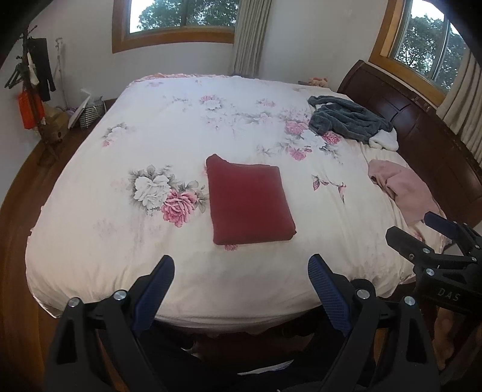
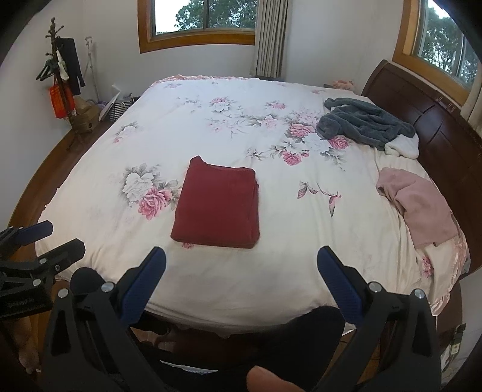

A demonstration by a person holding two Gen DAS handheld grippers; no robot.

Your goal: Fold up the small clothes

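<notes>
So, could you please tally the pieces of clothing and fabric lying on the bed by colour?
Dark red: 1, the neatly folded dark red cloth in the middle of the floral quilt.
Grey-blue: 1, the crumpled grey-blue fleece garment near the headboard.
White: 1, the small white fluffy piece beside it.
Pink: 1, the unfolded pale pink garment at the bed's edge.
Total: 4

One folded red garment (image 1: 250, 200), one grey garment (image 1: 349, 120), one white garment (image 1: 385, 140), one pink garment (image 1: 406, 190), two windows (image 1: 180, 18).

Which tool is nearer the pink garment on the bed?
Right tool: the pink garment lies on its side of the bed. Left tool sits farther over.
</notes>
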